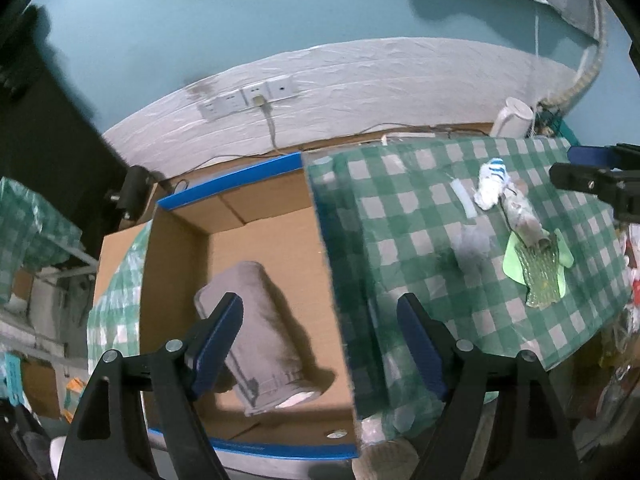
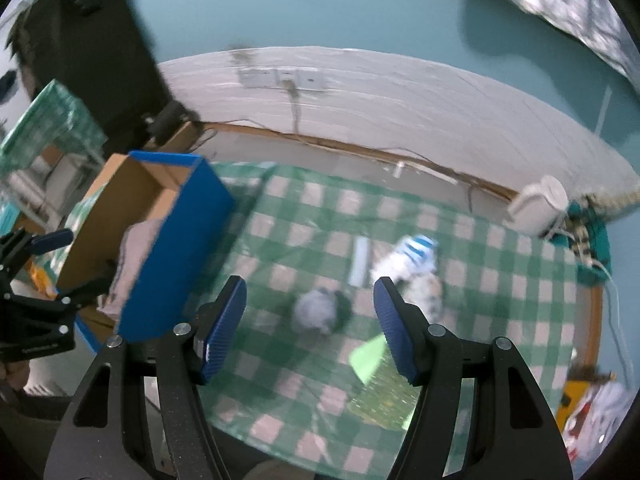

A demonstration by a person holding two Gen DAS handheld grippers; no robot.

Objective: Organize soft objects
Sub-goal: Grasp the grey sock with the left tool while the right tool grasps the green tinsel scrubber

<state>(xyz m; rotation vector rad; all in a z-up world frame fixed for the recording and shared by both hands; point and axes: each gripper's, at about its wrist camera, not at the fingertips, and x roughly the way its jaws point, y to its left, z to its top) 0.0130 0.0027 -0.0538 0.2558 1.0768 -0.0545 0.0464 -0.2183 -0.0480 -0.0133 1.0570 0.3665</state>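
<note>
A rolled grey cloth (image 1: 260, 332) lies in the cardboard box (image 1: 192, 216) with blue rims. My left gripper (image 1: 320, 304) hangs open above it, with nothing between its fingers. On the green checked tablecloth (image 1: 400, 216) lie a white sock with blue stripes (image 1: 492, 186), a speckled grey roll (image 1: 520, 218) and a fluffy grey ball (image 1: 472, 250). In the blurred right wrist view, my right gripper (image 2: 310, 292) stands open over the grey ball (image 2: 316, 312), apart from it. The striped sock (image 2: 412, 254) lies just beyond its right finger.
A green glass dish (image 1: 542, 276) on light green paper sits by the roll. A clear plastic strip (image 2: 360, 260) lies near the sock. A white kettle (image 2: 540, 208) and cables stand at the far right corner, and a socket strip (image 1: 248, 96) is on the wall.
</note>
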